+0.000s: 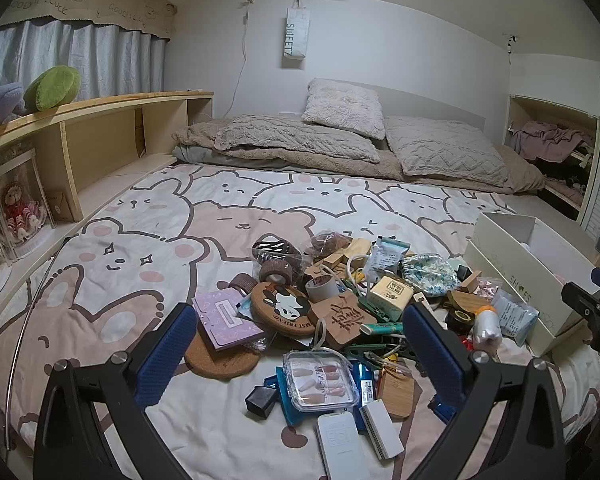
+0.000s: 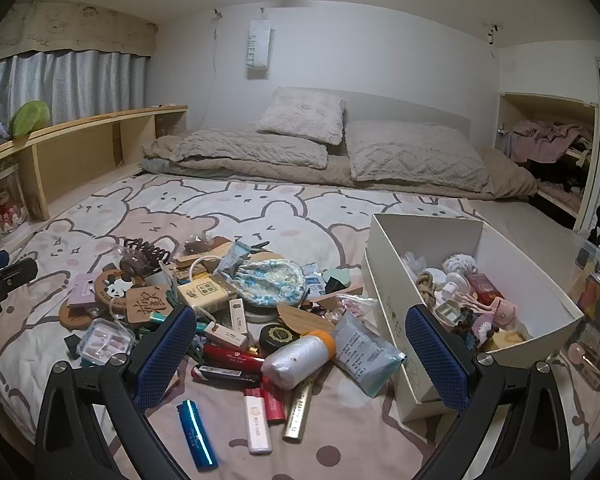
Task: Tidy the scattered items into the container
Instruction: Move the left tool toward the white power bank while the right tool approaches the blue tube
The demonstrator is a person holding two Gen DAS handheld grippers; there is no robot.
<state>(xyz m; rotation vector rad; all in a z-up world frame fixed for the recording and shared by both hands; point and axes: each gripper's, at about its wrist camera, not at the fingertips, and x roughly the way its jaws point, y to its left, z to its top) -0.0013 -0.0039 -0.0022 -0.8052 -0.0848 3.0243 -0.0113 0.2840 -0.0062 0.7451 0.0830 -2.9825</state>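
At the far left of the bed, the cartoon-bear printed bedsheet [image 1: 148, 216] lies bare up to the heap. The left gripper [image 1: 300, 344], with its blue-padded jaws spread wide and nothing between them, hovers tilted down over the near-left part of the clutter. Below it sit a lilac notebook [image 1: 226, 318] on a round cork coaster [image 1: 220, 358], a round wooden coaster with a panda picture [image 1: 286, 306], a clear plastic case of press-on nails [image 1: 320, 376] and a white remote control [image 1: 340, 444].

Toward the middle, the right gripper [image 2: 300, 344] is also wide open and empty, aimed at a white plastic-wrapped roll with an orange cap [image 2: 298, 356], a dark red tube [image 2: 232, 360], a shiny blue lighter [image 2: 196, 434] and a gold tube [image 2: 298, 414]. A blue floral fabric pouch [image 2: 272, 282] rests deeper in the pile.

On the right stands the container, an open cream cardboard shoe box [image 2: 396, 320], touching the edge of the heap. It already holds some small things, among them a coil of rope [image 2: 426, 284] and a red box [image 2: 484, 286].

By my reading the job is only partly done: the box has plenty of room, and most of the items still lie scattered on the sheet.
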